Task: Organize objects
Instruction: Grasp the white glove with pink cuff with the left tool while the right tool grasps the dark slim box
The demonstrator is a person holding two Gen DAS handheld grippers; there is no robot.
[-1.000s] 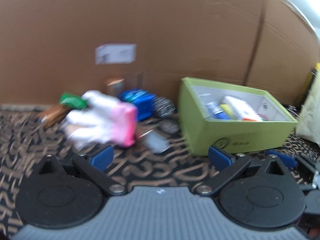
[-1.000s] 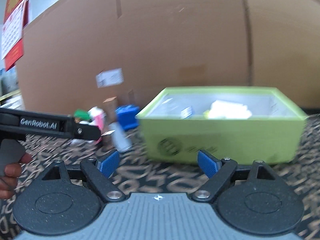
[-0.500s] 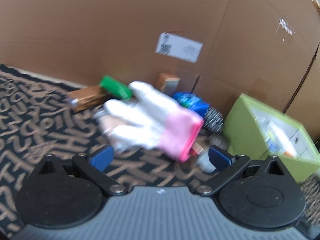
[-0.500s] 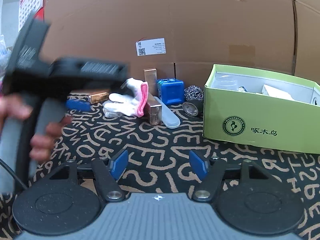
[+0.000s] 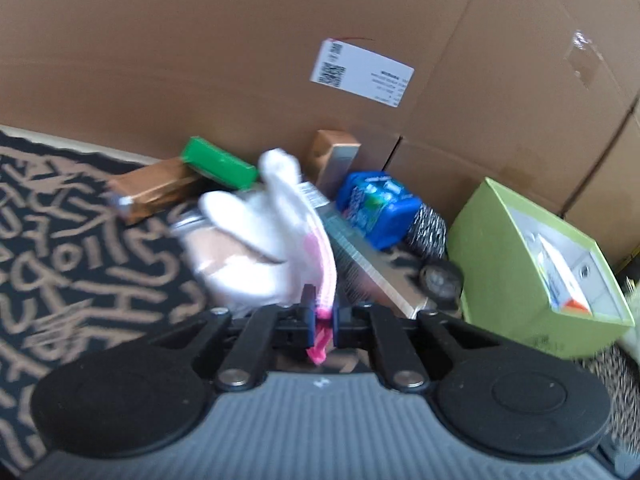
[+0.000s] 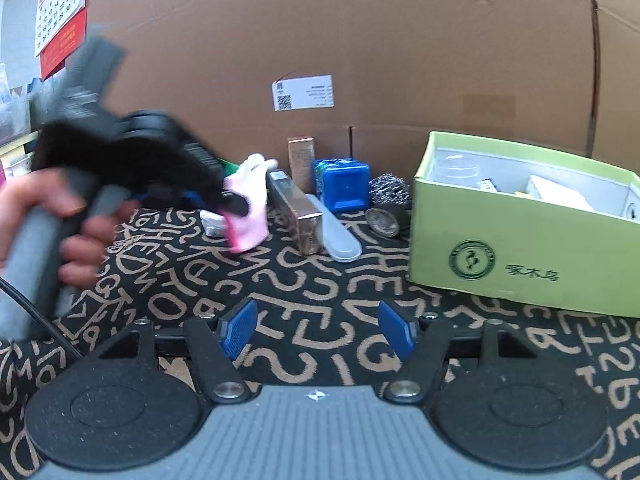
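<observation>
My left gripper is shut on the pink cuff of a white glove; the glove's fingers point away toward the cardboard wall. The same gripper and glove show at the left of the right wrist view, held by a hand. My right gripper is open and empty above the patterned cloth. A green open box with several items inside stands at the right; it also shows in the left wrist view.
Beside the glove lie a long silver-brown box, a clear plastic case, a blue container, a steel scourer, a round lid, a green box and a brown box. A cardboard wall closes the back.
My left gripper moved in on the glove and shut on its pink cuff. The right gripper has stayed open and nearly still over the last half second.
</observation>
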